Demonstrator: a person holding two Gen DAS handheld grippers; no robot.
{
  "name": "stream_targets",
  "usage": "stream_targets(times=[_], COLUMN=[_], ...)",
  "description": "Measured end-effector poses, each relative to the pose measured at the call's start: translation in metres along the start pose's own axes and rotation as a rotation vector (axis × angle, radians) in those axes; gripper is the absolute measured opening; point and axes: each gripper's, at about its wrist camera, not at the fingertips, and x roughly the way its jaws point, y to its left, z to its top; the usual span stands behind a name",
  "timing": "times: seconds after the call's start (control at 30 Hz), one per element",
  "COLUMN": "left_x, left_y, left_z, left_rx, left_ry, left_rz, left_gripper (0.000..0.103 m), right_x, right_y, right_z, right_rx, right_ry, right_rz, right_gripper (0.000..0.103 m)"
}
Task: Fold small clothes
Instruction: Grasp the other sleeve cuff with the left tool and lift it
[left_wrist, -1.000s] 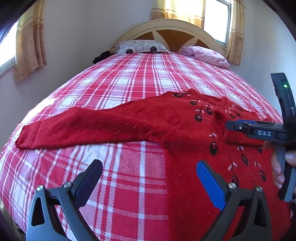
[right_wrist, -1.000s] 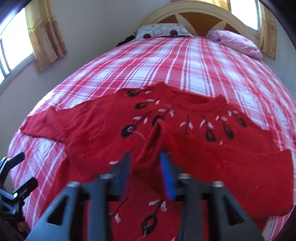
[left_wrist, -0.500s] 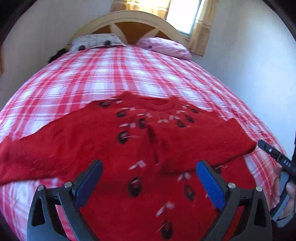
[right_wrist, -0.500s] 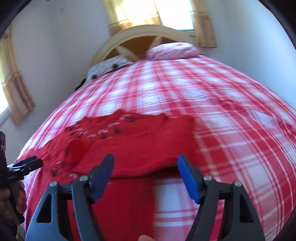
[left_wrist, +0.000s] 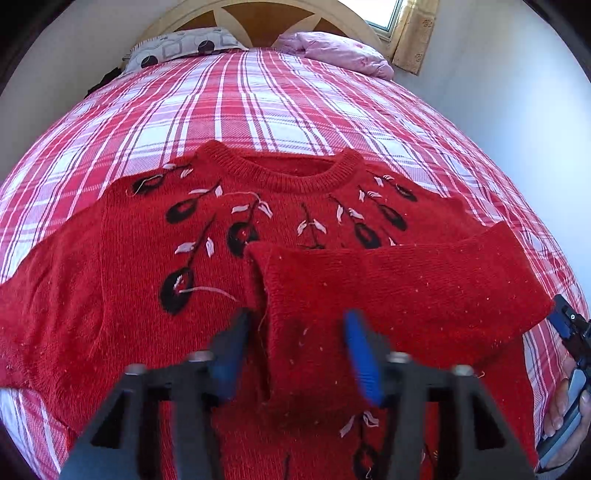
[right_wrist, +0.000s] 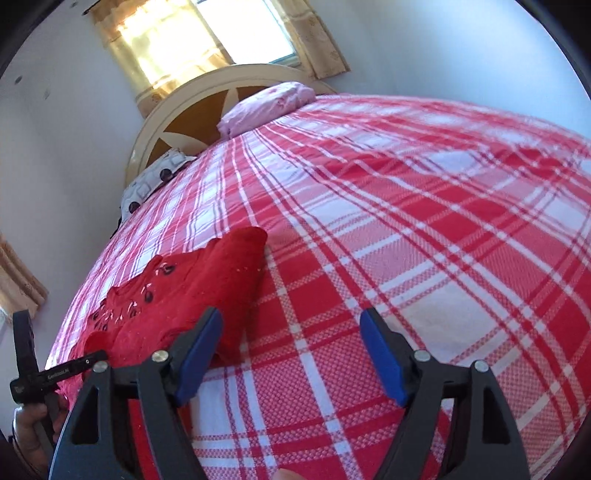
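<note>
A small red knitted sweater (left_wrist: 122, 266) with black and white embroidery lies flat on the bed, neck toward the headboard. Its right sleeve (left_wrist: 388, 288) is folded across the chest, cuff near the middle. My left gripper (left_wrist: 295, 350) is partly open, its jaws either side of the folded sleeve's cuff end, not closed on it. In the right wrist view the sweater (right_wrist: 177, 295) lies at the left. My right gripper (right_wrist: 291, 354) is open and empty over bare bedspread right of the sweater. The right gripper's body (left_wrist: 570, 332) shows at the left view's right edge.
The red-and-white plaid bedspread (left_wrist: 277, 103) covers the bed. A patterned pillow (left_wrist: 184, 46) and a pink pillow (left_wrist: 332, 50) lie at the wooden headboard (right_wrist: 192, 125). Walls close on both sides; a curtained window (right_wrist: 207, 37) is behind the headboard.
The right gripper let go of the sleeve and swung away right over bare bedspread. The left gripper moved right over the sweater to the folded sleeve and its jaws narrowed.
</note>
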Motion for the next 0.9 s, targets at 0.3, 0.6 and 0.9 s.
stream_targets(times=[0.3,0.6,0.9], left_x=[-0.039,-0.079,-0.057], left_y=[0.028,0.070,0.105], left_z=[0.020,0.016,-0.004], left_rx=[-0.046,-0.042,-0.081], left_ry=[-0.079,-0.138,-0.091], left_rz=[-0.065,0.010,0.062], left_gripper=[0.008,0.008,0.008], right_x=[-0.005,-0.004,0.001], right_y=[-0.011,-0.004,0.000], right_z=[-0.004,-0.006,-0.008], right_rx=[0.056,0.011,-0.013], right_ry=[-0.019,-0.022,-0.002], right_rz=[0.032,0.007,0.000], right_gripper=[0.081,0.082,0.084])
